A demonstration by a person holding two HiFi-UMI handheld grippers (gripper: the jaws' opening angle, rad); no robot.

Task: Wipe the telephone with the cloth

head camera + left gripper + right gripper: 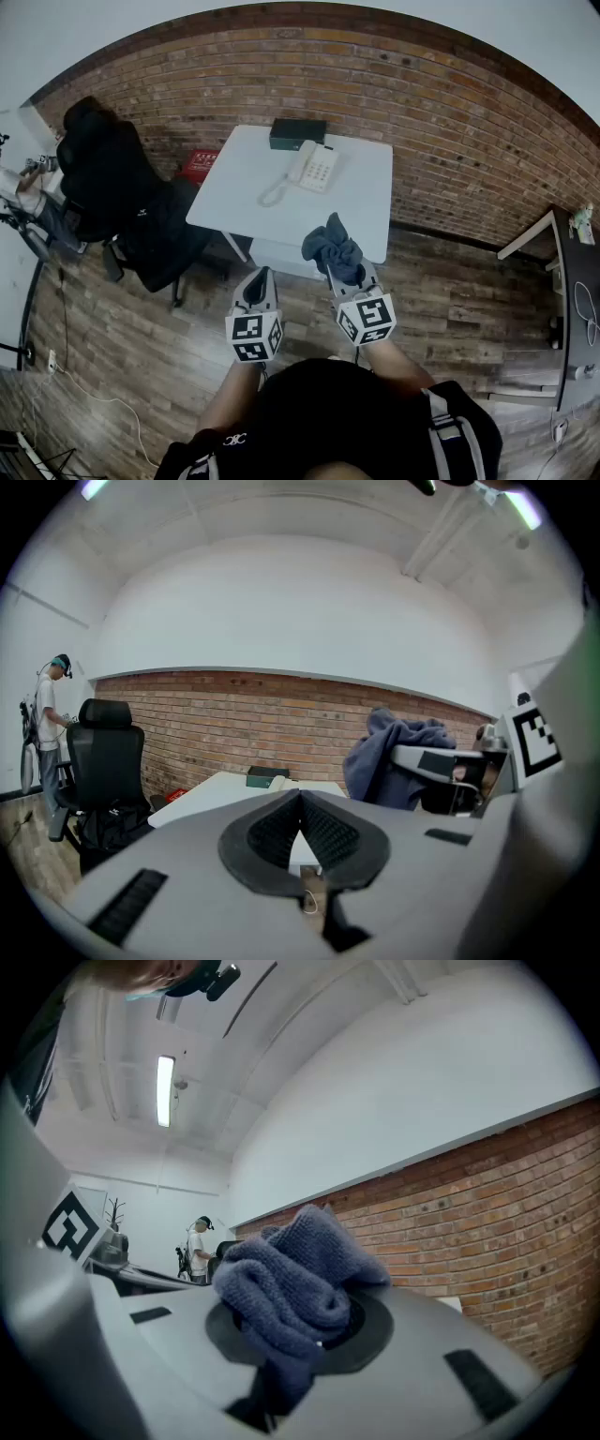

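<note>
Our right gripper clamps the bunched cloth above the near edge of the table. Our left gripper is pinched together, empty. The telephone sits toward the table's far edge, seemingly nearer our right.

One table carries one telephone and one dark box, both by its far edge. There is one cloth. There are two grippers: the left gripper and the right gripper. One black chair and one red box stand left of the table. One person stands far off.
</note>
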